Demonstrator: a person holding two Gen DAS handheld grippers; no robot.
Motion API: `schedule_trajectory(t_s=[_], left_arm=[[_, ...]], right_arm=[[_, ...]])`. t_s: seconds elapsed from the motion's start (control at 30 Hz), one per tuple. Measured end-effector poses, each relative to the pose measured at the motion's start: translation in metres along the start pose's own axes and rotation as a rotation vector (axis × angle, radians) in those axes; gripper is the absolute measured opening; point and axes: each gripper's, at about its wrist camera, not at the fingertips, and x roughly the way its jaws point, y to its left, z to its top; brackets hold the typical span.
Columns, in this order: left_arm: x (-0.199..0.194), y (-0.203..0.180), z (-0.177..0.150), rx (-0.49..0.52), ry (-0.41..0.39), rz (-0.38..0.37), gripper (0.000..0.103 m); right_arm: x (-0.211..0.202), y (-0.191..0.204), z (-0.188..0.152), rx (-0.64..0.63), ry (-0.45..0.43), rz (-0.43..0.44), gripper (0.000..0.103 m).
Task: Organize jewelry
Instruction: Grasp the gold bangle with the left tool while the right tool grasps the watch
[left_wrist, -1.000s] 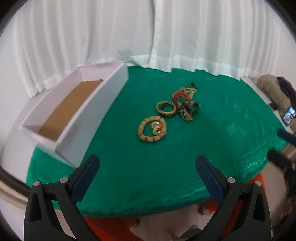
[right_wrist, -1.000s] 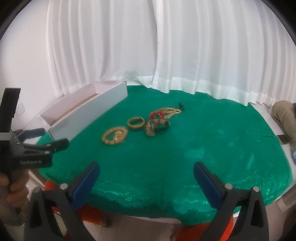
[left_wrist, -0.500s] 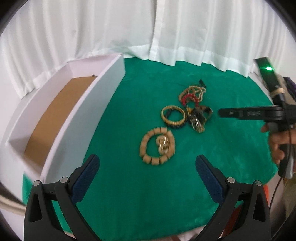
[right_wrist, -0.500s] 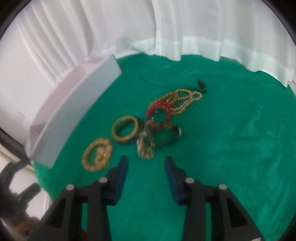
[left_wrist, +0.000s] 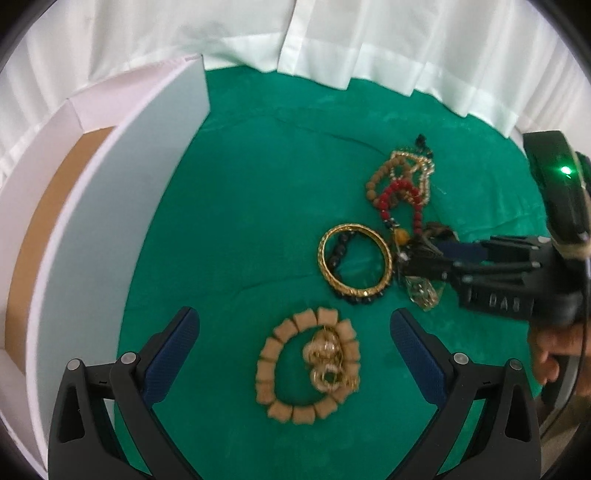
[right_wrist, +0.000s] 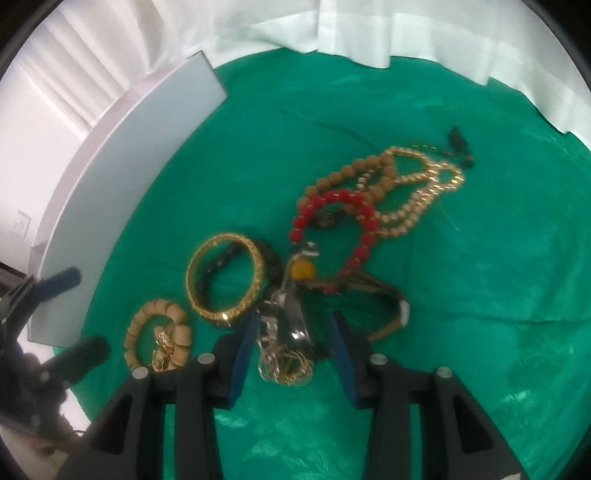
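Note:
Jewelry lies in a loose heap on a green cloth (left_wrist: 240, 206). My left gripper (left_wrist: 293, 321) hangs wide open over a wooden block bracelet (left_wrist: 273, 347) that has gold rings (left_wrist: 325, 354) inside it. Beyond it lie a gold bangle (left_wrist: 325, 266), a red bead bracelet (left_wrist: 399, 186) and tan and gold bead necklaces (right_wrist: 417, 206). My right gripper (right_wrist: 294, 319) points down at a tangle of silver clasp and gold chain (right_wrist: 291, 332). Its jaws are closing with the tangle between the pads, which do not clearly press on it. A brown strap watch (right_wrist: 391, 314) trails to the right.
A long white box (left_wrist: 110, 221) with a brown cardboard floor stands open along the left of the cloth. White curtains hang behind the table. A hand (left_wrist: 554, 347) holds the right gripper (left_wrist: 410, 258) at the right edge. The left gripper (right_wrist: 74, 315) shows at the lower left.
Both grippers have come forward and down toward the jewelry. The right jaws went from wide open to narrow around the tangle. The left jaws stayed wide.

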Motion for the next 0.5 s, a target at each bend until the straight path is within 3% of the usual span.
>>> schedule_trajectory(t_s=[0.03,0.13,0.37,0.5], left_arm=[[0.005,0.001,0.003,-0.007,0.010,0.008,0.102],[0.022,0.000,0.015,-0.035,0.045,0.018,0.102],[0.050,-0.029,0.038,-0.021,0.113,0.002,0.102],[0.064,-0.051,0.047,0.006,0.139,0.040,0.102]], right_arm=[[0.003,0.002,0.001,-0.006,0.013,0.001,0.029],[0.001,0.001,0.001,0.014,0.000,0.005,0.023],[-0.021,-0.029,-0.010,0.105,-0.042,0.046,0.022],[-0.030,-0.037,-0.014,0.109,-0.029,0.030,0.022]])
